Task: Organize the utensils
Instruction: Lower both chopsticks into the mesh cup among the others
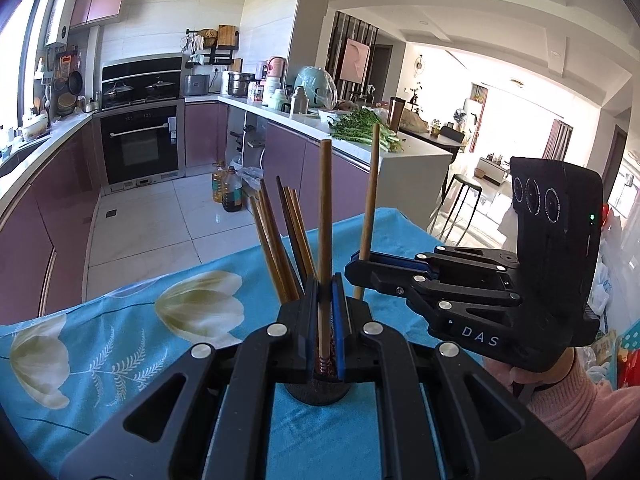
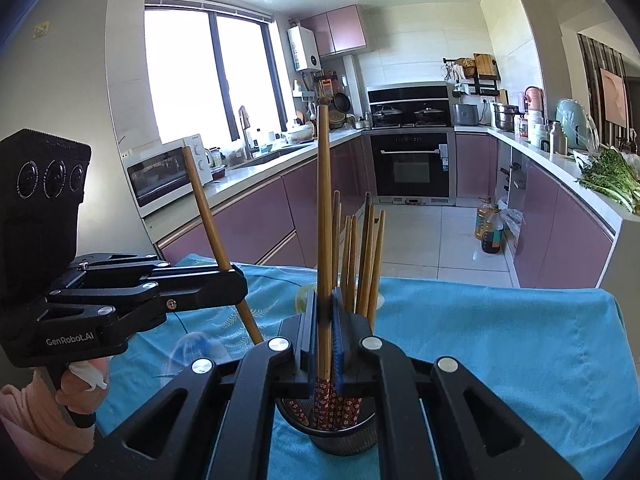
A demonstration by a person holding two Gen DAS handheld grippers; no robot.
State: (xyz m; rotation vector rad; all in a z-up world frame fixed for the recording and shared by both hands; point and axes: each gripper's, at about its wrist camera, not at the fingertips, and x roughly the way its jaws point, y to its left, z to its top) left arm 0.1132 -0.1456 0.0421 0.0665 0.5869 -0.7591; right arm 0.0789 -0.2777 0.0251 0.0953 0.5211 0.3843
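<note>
Left gripper (image 1: 325, 312) clamped on one chopstick (image 1: 324, 240); right gripper (image 2: 325, 320) clamped on another chopstick (image 2: 324, 220), both upright over the dark holder (image 2: 332, 436) at 6 o'clock on the blue cloth (image 2: 500, 340). Best lowered patterned end first, one after the other, clear of the standing bundle (image 2: 362, 256) at 12 o'clock. Farther off: oven (image 2: 412, 164), greens (image 2: 612, 180) at 2 o'clock.

Greens (image 1: 366, 130) on counter, oil bottles (image 1: 227, 188) on floor.

Home kitchen: built-in oven (image 2: 413, 164) at 12 o'clock, sink (image 2: 276, 154) at 11, microwave (image 2: 168, 174) at 10, purple cabinets (image 2: 256, 220).
</note>
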